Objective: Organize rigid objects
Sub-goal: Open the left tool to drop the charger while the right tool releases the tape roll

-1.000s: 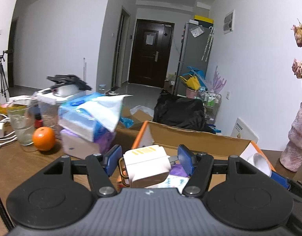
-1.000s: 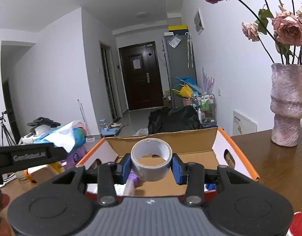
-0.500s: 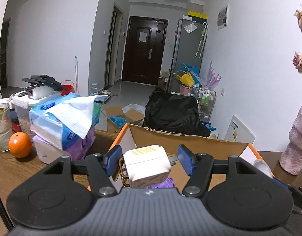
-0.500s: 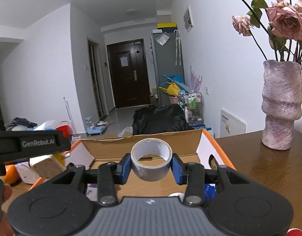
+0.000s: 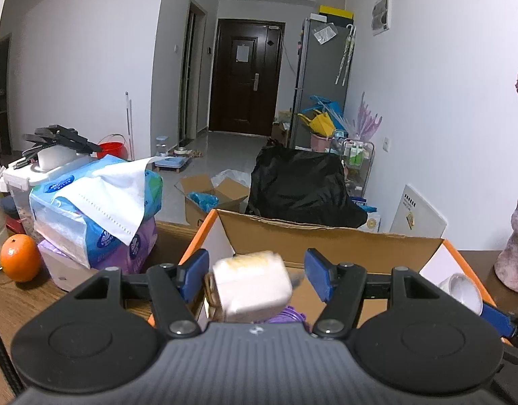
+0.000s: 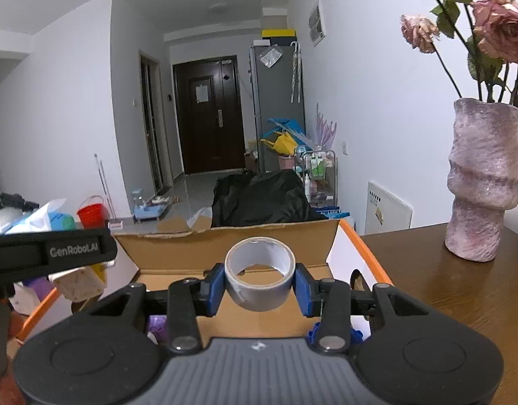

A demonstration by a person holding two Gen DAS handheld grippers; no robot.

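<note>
An open cardboard box with orange edges [image 5: 326,236] stands on the wooden table; it also shows in the right wrist view [image 6: 225,243]. My left gripper [image 5: 255,278] is open over the box. A white block-shaped object [image 5: 252,285] sits blurred between its blue pads, touching neither. My right gripper [image 6: 260,285] is shut on a grey tape roll [image 6: 260,280], held over the box. The left gripper's body [image 6: 46,253] shows in the right wrist view, with the white object [image 6: 78,285] below it.
Stacked tissue packs [image 5: 97,209] and an orange [image 5: 19,261] lie left of the box. A pink vase with dried roses [image 6: 481,182] stands on the table to the right. A white cup [image 5: 461,290] and purple items [image 5: 289,314] lie inside the box.
My left gripper's jaws have opened wider and the white object, held before, is now loose and blurred between them. My right gripper has shifted left a little, still holding the tape.
</note>
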